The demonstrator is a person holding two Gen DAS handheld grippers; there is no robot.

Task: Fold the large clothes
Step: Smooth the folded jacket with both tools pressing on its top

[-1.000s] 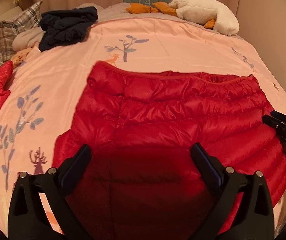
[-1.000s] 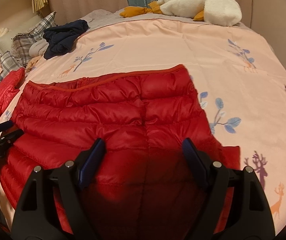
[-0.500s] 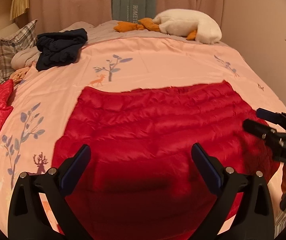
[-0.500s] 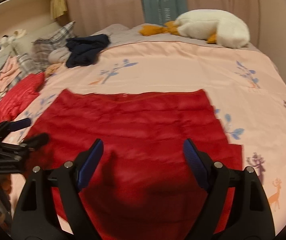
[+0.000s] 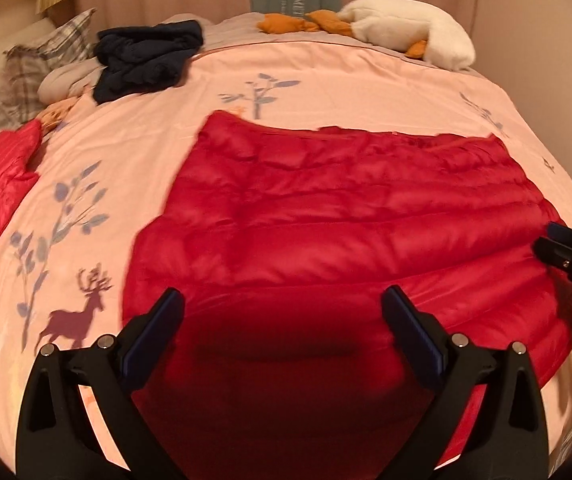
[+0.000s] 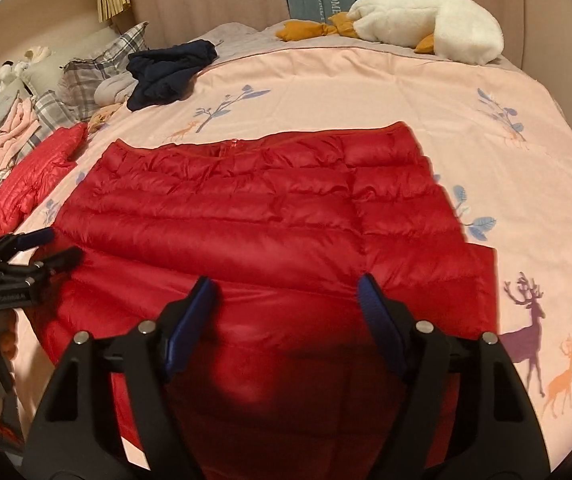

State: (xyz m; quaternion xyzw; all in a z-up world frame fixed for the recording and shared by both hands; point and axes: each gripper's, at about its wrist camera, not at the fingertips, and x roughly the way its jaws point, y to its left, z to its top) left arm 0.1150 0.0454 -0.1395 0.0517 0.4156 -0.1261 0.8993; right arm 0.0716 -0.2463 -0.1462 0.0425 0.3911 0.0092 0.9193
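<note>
Currently the red puffer jacket (image 6: 270, 216) lies flat on the bed (image 6: 365, 92); both grippers' jaws gape empty above it. Probably light, slippery, springy; best pinched at its near hem.

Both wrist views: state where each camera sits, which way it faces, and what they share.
Left wrist: on the left gripper, angled down across the red puffer jacket; right gripper at its right edge.
Right wrist: on the right gripper, same downward angle; left gripper at its left edge.
Shared: the jacket, pink bedspread, plush goose.
</note>
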